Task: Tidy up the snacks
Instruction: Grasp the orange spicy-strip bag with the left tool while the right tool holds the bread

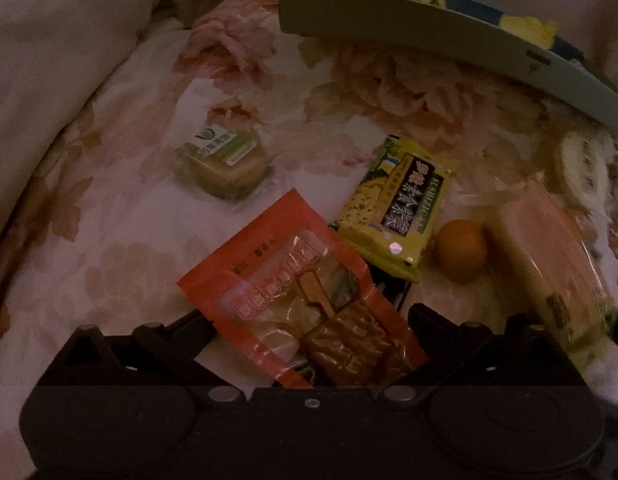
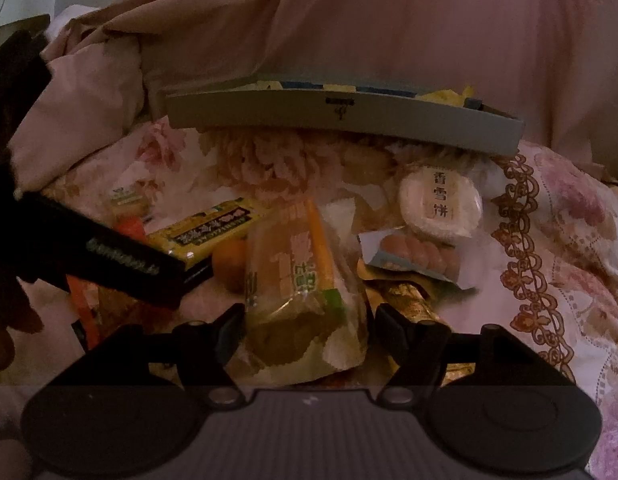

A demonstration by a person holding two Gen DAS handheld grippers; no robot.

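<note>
your left gripper [image 1: 309,320] has its jaws spread wide, one on each side of the red packet [image 1: 305,300], which lies flat on the floral sheet [image 1: 109,208]; whether the fingers touch it is hard to tell. just beyond the packet sits the yellow packet [image 1: 397,208], its near end overlapping a dark item under it. right beside that is the orange [image 1: 461,250], and touching the orange on the far side is the long pale pack [image 1: 549,264]. well off to the left lies the small green-labelled cake [image 1: 225,164], alone. the grey tray [image 1: 449,36] stands at the back.

your right gripper [image 2: 305,328] also has its jaws apart, straddling the near end of the long pale pack [image 2: 305,280] without clearly pinching it. behind it to the right you have the blue-edged pack [image 2: 413,256] of round pieces, the white round cake [image 2: 441,204] and a gold wrapper [image 2: 409,304]. the left gripper's body [image 2: 121,256] crosses at the left.
</note>
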